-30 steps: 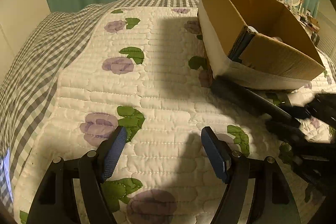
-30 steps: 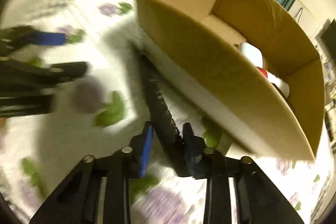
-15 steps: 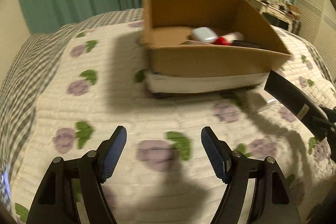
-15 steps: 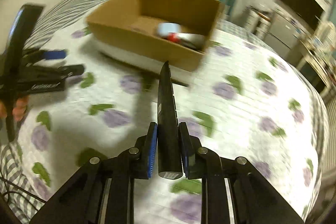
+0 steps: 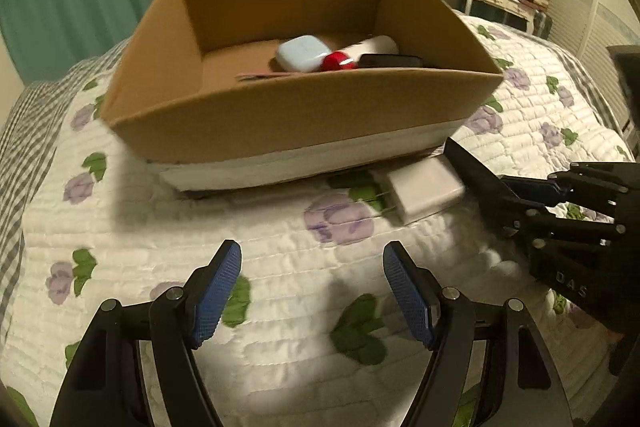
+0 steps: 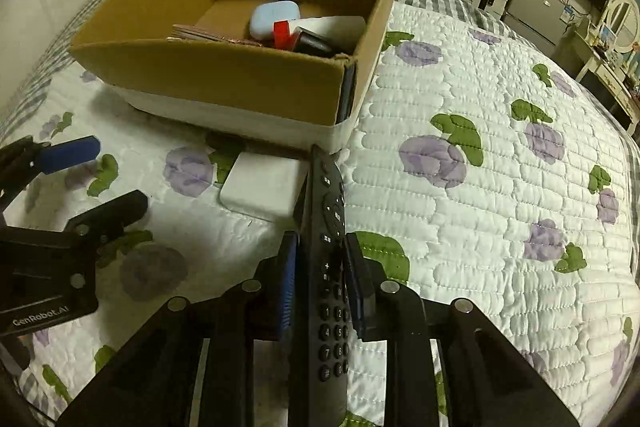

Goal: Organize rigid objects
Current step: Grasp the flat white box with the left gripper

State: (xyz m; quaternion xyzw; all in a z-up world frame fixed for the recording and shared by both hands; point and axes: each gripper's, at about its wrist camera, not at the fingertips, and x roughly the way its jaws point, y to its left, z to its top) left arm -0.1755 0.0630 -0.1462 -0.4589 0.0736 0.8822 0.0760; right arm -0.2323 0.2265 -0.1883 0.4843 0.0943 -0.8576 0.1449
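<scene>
The remote control (image 6: 326, 267) is pinched between the blue pads of the right claw (image 6: 320, 267), gripped partway along its body with the number keys behind the pads and the navigation ring out in front. It is a long, stiff, light bar of hard plastic, and I'd judge its smooth sides a bit slippery; held across its narrow width like this it should ride steadily, though a grip nearer its middle would keep the long front end from swinging. Its tip hangs above the bed, close to the near corner of the cardboard box (image 6: 224, 83).

Just beside the remote's tip, a flat white block (image 6: 264, 193), probably a charger, lies on the quilt (image 6: 480, 227) against the foot of the box. It looks rigid and compact; taking it across its shorter sides seems best.

The left claw (image 5: 312, 291) stands wide apart with nothing between its pads, poised over the quilt in front of the box's long side.

Inside the box already sit a pale blue case (image 5: 304, 53), something red-capped (image 5: 338, 61) and a dark flat item (image 5: 390, 61).
</scene>
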